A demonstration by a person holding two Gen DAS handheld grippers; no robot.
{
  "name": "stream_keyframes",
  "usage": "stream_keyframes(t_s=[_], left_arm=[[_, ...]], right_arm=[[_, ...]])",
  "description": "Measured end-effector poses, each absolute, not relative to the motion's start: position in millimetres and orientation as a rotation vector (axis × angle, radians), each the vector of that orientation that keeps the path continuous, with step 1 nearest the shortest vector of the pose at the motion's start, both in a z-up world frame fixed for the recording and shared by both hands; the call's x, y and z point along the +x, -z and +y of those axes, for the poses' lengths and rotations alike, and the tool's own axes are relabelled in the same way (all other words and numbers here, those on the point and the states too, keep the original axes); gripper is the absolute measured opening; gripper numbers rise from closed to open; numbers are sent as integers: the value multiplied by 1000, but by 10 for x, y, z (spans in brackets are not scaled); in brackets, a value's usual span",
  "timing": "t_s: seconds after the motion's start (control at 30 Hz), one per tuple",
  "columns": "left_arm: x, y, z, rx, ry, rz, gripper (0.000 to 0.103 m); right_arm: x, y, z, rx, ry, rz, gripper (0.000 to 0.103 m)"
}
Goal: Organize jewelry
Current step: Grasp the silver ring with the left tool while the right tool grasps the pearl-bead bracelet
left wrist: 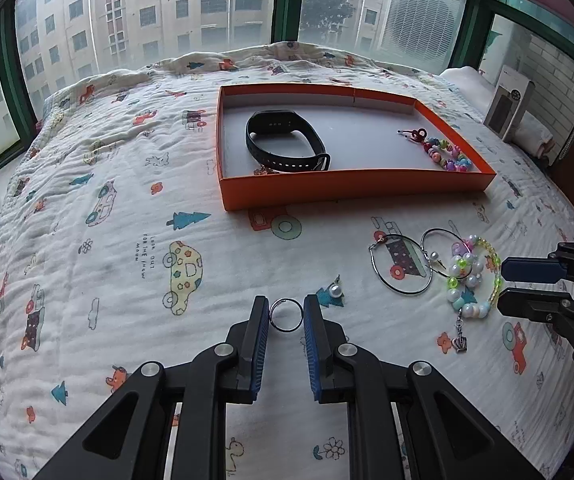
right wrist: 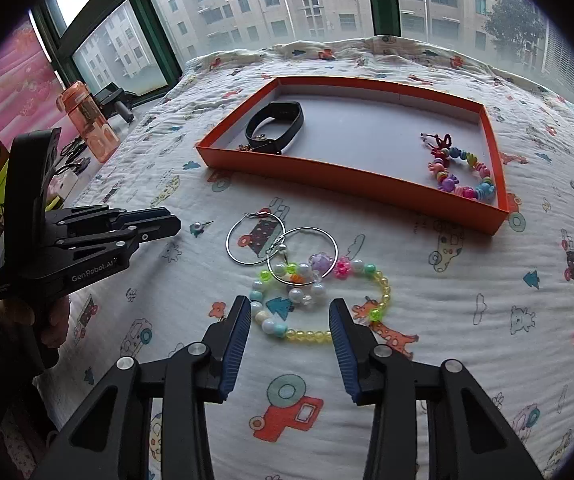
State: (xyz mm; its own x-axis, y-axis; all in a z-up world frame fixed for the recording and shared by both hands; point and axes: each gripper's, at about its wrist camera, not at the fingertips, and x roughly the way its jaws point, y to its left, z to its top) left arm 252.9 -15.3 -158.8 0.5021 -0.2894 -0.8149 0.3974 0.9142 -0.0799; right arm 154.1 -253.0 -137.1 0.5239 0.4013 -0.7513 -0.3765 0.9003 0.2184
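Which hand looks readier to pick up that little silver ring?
Left. The left hand-held gripper already has its jaws on either side of the silver ring; the right hand-held gripper sits open over the beaded bracelet.

Soft, grey daylight comes through the window [left wrist: 227, 4] behind the bed, lighting the quilt [left wrist: 107, 220] evenly with only faint shadows under the tray [left wrist: 347, 190]. Both views are sharp in the middle, with no strong glare. Fisheye distortion bends the window frames and quilt edges, and the corners fall to black.
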Motion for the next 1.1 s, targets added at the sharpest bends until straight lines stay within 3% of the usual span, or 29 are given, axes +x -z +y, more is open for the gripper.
stream_keyframes(t_s=[0.5,1.1], left_arm=[[2517,1623,-103,107,407,965,19],[2502,1593,-104,91,400,965,19]], right_arm=[[1610,1498,-2226,-167,-620,955,19],[1586,1450,-2285,-149,-561,921,12]])
